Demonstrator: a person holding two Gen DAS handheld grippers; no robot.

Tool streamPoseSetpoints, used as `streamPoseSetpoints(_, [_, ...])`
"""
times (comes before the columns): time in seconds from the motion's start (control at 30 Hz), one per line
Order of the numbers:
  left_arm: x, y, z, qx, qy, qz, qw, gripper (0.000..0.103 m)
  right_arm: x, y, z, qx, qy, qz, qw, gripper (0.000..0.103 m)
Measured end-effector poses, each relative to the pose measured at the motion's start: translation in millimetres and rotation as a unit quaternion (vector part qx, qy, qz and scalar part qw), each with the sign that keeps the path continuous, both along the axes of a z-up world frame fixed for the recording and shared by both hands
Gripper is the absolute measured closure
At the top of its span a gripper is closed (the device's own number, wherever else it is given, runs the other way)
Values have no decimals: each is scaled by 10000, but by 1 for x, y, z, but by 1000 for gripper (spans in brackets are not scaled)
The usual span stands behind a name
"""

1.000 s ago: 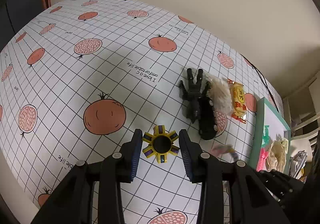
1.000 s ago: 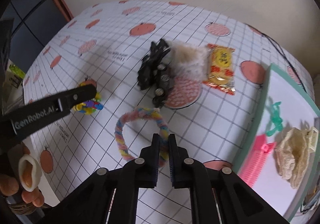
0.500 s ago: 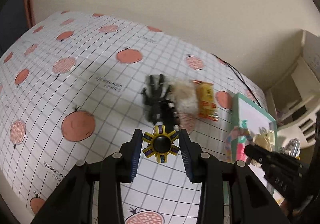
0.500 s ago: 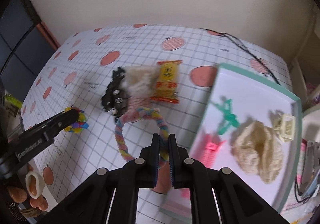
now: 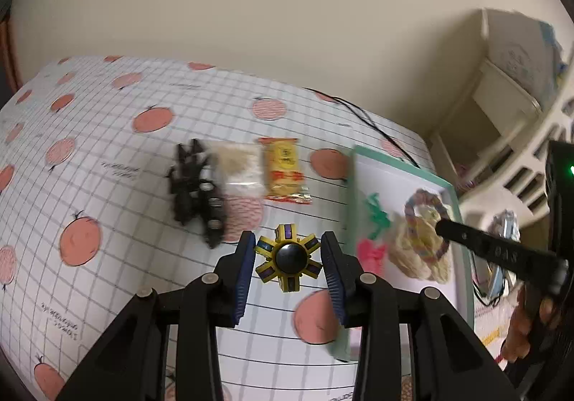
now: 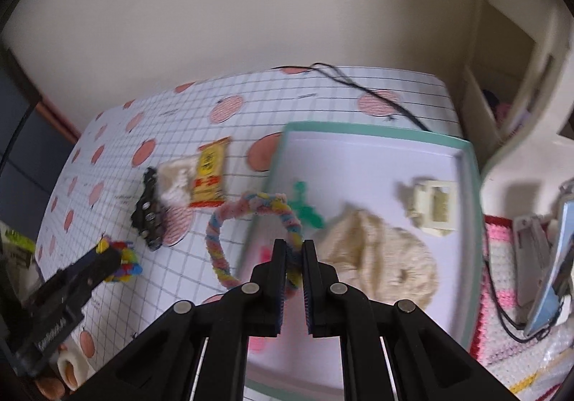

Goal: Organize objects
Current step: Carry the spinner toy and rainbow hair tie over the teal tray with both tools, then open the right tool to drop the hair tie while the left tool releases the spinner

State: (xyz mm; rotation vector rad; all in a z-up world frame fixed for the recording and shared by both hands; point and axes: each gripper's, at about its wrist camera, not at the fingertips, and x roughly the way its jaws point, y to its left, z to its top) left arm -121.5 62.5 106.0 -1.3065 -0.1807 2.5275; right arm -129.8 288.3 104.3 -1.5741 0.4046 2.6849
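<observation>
My left gripper [image 5: 288,270] is shut on a yellow and purple spinner toy [image 5: 287,257], held above the tablecloth just left of the tray [image 5: 353,185]. In the right wrist view that spinner toy [image 6: 120,257] shows at the left gripper's tip. My right gripper [image 6: 295,257] is shut on a pastel braided ring [image 6: 251,205], which hangs over the left rim of the mint-edged tray [image 6: 376,130]. From the left wrist view the ring [image 5: 427,221] hovers over the tray's contents.
In the tray lie a green clip [image 6: 305,209], a pink clip [image 6: 265,254], a cream scrunchie [image 6: 380,257] and a cream claw clip [image 6: 434,207]. On the cloth sit black clips [image 5: 193,185], a fluffy piece [image 5: 236,164] and a yellow snack packet [image 5: 285,169]. A black cable [image 6: 376,92] runs behind the tray.
Both grippers rose and moved right. The spinner left the table in my left gripper. The ring travelled in my right gripper from the cloth to over the tray's edge.
</observation>
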Motion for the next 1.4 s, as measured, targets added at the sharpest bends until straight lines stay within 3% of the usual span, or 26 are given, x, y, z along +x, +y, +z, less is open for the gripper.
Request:
streamPoseSetpoints(0.27, [15, 52, -4, -41, 85, -616, 9981, 64, 11, 42, 3, 71, 18, -428, 9991, 94])
streamPoseSetpoints(0.63, [34, 110, -33, -100, -281, -1176, 9926, 64, 24, 85, -11, -24, -206, -703, 9973, 94])
streamPoseSetpoints(0.93, [39, 127, -45, -203, -364, -1360, 9898, 64, 38, 110, -24, 11, -454, -631, 9970, 94])
streamPoseSetpoints(1.4, [32, 127, -52, -129, -442, -1195, 9918, 64, 44, 103, -43, 420, -935, -204, 9945, 93])
